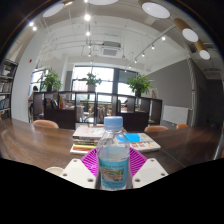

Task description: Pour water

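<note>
A clear plastic water bottle with a blue cap and a pale blue label stands upright between my two fingers. The magenta pads sit against both of its sides, so my gripper is shut on the bottle. The bottle's base is hidden below the fingers. I see no cup or glass.
A dark wooden table stretches ahead. A stack of books and magazines lies just beyond the bottle, with a brochure to its right. Chairs, plants and desks stand farther back in a large office.
</note>
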Action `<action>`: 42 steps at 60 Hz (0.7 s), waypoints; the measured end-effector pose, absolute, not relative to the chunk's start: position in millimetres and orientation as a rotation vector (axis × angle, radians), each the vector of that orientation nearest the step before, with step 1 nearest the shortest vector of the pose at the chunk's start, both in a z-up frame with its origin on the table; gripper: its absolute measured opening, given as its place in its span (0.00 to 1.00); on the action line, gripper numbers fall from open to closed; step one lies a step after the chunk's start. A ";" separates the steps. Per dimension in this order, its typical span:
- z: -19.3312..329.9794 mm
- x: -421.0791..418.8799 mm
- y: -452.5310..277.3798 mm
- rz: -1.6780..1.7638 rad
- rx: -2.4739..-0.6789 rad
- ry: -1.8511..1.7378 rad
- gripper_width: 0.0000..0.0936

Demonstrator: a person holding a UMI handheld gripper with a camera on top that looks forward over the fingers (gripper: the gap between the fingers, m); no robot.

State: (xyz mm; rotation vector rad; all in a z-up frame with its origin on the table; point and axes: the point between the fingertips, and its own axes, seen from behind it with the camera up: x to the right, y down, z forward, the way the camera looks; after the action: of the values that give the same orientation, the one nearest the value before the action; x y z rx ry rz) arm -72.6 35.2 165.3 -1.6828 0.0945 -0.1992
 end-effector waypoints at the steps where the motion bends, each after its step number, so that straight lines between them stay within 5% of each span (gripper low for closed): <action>1: 162.2 -70.5 34.4 -0.198 -1.693 0.097 0.39; 16: 81.1 -56.4 33.6 -0.157 -1.809 0.104 0.39; 29: 87.1 -52.9 34.7 -0.097 -1.727 0.173 0.41; 37: 86.4 -56.2 32.1 -0.064 -1.751 0.166 0.55; 42: 80.3 -57.5 24.4 -0.048 -1.777 0.167 0.79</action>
State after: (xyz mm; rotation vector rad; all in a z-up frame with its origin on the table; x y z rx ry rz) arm -57.5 24.4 80.3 -1.7766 0.1672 -0.0475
